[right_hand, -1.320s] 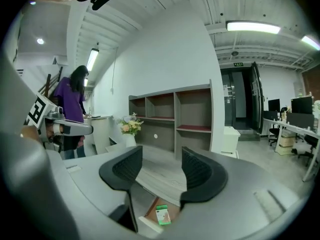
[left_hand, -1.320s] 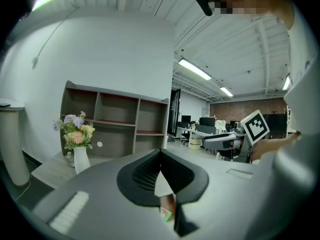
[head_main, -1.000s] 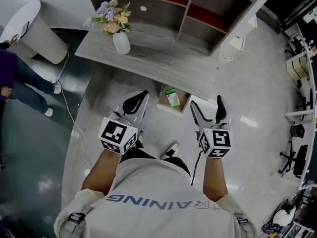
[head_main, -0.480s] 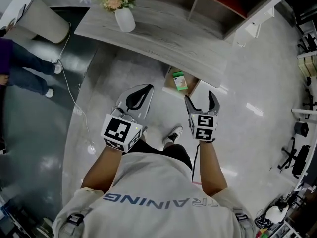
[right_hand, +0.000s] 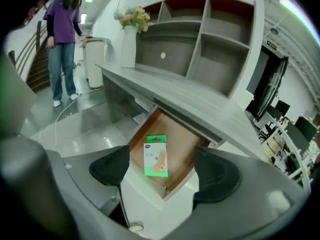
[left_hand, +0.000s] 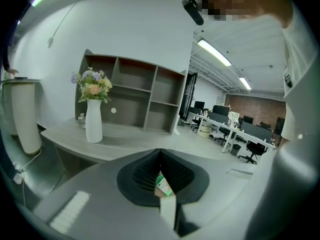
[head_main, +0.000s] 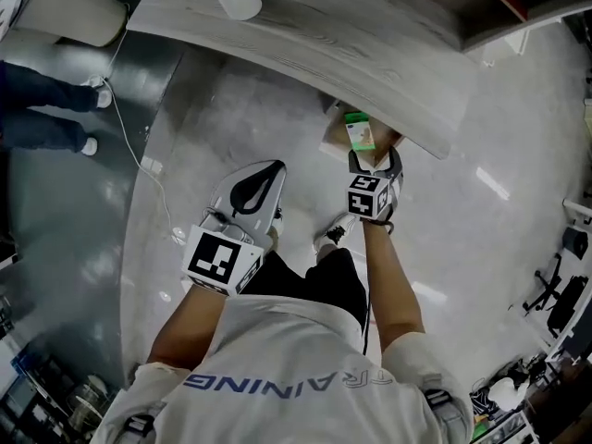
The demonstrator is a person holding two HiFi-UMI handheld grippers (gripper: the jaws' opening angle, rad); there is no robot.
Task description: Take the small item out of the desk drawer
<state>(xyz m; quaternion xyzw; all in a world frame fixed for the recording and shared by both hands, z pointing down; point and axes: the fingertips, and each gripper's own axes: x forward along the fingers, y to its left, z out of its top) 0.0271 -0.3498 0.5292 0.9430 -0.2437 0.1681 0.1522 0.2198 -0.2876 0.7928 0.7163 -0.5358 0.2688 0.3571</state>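
The desk drawer (head_main: 335, 137) stands pulled out from under the grey desk (head_main: 305, 40). In it lies a small green and white box (head_main: 360, 135), flat on the wooden bottom. My right gripper (head_main: 375, 160) is open just short of the drawer's front. In the right gripper view the box (right_hand: 156, 156) lies between and beyond the two dark pads, untouched, inside the drawer (right_hand: 186, 146). My left gripper (head_main: 252, 189) hangs shut to the left, away from the drawer, over the floor. In the left gripper view its gripper (left_hand: 160, 176) has the ribbed pads together.
A white vase of flowers (right_hand: 128, 44) stands on the desk's left part, with an open shelf unit (right_hand: 215, 44) behind. A person in a purple top (right_hand: 62, 39) stands at the far left beside a white pedestal (left_hand: 24, 115). A cable (head_main: 139, 160) runs over the floor.
I have stepped closer to the desk. My right gripper has moved forward and down to the open drawer, over the box. The left gripper stayed shut and lagged behind.
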